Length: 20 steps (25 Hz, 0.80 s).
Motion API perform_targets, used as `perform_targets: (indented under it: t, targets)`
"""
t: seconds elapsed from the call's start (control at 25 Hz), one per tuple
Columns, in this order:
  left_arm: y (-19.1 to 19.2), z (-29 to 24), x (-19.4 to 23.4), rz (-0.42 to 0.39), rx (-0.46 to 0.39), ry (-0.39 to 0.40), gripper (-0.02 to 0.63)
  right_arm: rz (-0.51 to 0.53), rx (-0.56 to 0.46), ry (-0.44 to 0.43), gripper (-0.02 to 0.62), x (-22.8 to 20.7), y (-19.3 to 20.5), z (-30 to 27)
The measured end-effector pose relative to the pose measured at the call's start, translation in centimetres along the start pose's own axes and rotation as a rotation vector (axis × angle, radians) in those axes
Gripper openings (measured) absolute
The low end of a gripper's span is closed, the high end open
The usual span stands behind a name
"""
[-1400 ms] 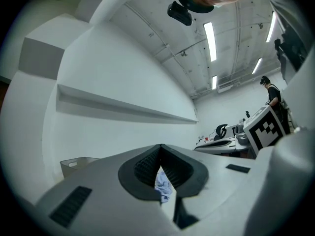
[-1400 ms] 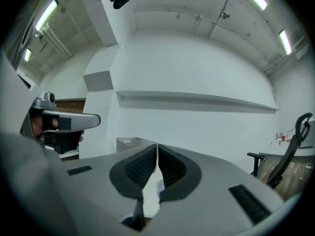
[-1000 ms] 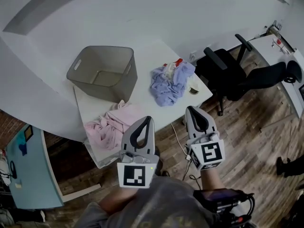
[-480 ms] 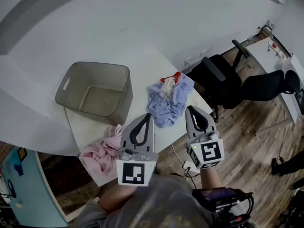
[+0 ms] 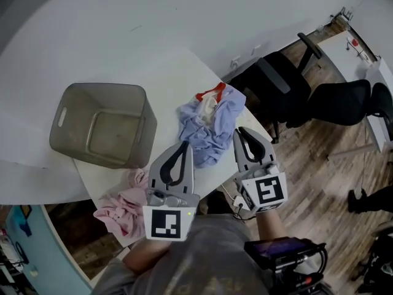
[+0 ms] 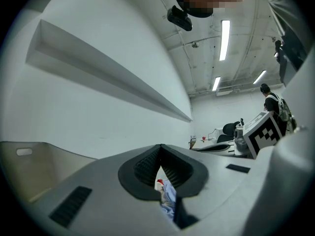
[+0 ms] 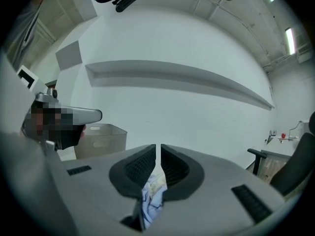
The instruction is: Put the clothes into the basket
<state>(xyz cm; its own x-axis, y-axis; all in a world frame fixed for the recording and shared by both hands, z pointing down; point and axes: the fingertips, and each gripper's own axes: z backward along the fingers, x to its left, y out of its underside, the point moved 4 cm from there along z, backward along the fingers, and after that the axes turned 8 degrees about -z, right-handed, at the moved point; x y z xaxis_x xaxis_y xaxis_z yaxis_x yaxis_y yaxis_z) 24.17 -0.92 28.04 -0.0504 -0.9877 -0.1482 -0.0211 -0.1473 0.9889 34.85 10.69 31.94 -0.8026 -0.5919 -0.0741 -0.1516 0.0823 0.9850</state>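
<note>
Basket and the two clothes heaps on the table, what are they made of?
The basket looks like translucent grey plastic, matte: stiff straight walls, a moulded handle slot. The blue heap and the pink heap look like soft matte fabric: both lie in limp, crumpled folds. The fibre can't be told.

Head view steeply down over table (image 5: 170, 94); gripper views level, low, both facing blue clothes (image 5: 209, 128).

My jaws are matt grey plastic, their pads (image 6: 146, 167) ribbed; the basket (image 5: 140, 134) is smooth translucent plastic, the clothes (image 5: 212, 131) crumpled cloth.
</note>
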Motion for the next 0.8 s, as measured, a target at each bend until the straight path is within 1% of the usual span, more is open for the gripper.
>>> perform_targets:
  t: [0.04, 0.16, 0.24, 0.32, 0.4, 0.44, 0.48, 0.52, 0.56, 0.6, 0.68, 0.72, 0.8]
  targets:
    - [0.5, -0.5, -0.1, 0.007, 0.011, -0.003, 0.008, -0.010, 0.019, -0.005, 0.025, -0.4, 0.7, -0.6]
    - [2.2, -2.4, 0.1, 0.016, 0.040, -0.019, 0.008, -0.019, 0.029, -0.045, 0.068, -1.6, 2.7, -2.9]
    - [3.3, -3.8, 0.3, 0.014, 0.058, -0.026, 0.008, -0.031, 0.074, -0.053, 0.100, -2.4, 4.0, -4.3]
    - [4.5, -4.8, 0.3, 0.033, 0.090, -0.036, 0.008, -0.053, 0.128, -0.069, 0.112, -3.0, 5.6, -5.4]
    - [5.6, -5.7, 0.4, 0.058, 0.118, -0.054, 0.008, -0.068, 0.152, -0.102, 0.131, -3.5, 7.4, -6.5]
    - [6.1, -6.1, 0.5, 0.062, 0.127, -0.062, 0.008, -0.072, 0.167, -0.109, 0.151, -3.8, 8.3, -7.1]
    - [6.7, -6.6, 0.6, 0.061, 0.137, -0.069, 0.008, -0.076, 0.189, -0.108, 0.182, -4.1, 9.1, -7.7]
    - [7.2, -7.1, 0.8, 0.059, 0.147, -0.074, 0.008, -0.077, 0.219, -0.100, 0.235, -4.5, 9.9, -8.4]
    - [7.8, -7.5, 0.8, 0.061, 0.158, -0.078, 0.008, -0.075, 0.249, -0.093, 0.301, -4.8, 10.7, -9.1]
    - [8.4, -8.0, 0.9, 0.067, 0.171, -0.081, 0.008, -0.068, 0.269, -0.093, 0.343, -5.0, 11.5, -9.7]
    - [9.6, -8.8, 1.1, 0.084, 0.195, -0.085, 0.008, -0.046, 0.294, -0.119, 0.435, -5.2, 13.3, -11.0]
    - [10.1, -9.1, 1.2, 0.093, 0.205, -0.087, 0.008, -0.036, 0.313, -0.134, 0.475, -5.2, 14.2, -11.6]
    - [11.1, -9.7, 1.3, 0.109, 0.225, -0.091, 0.008, -0.027, 0.369, -0.167, 0.528, -5.0, 16.0, -12.5]
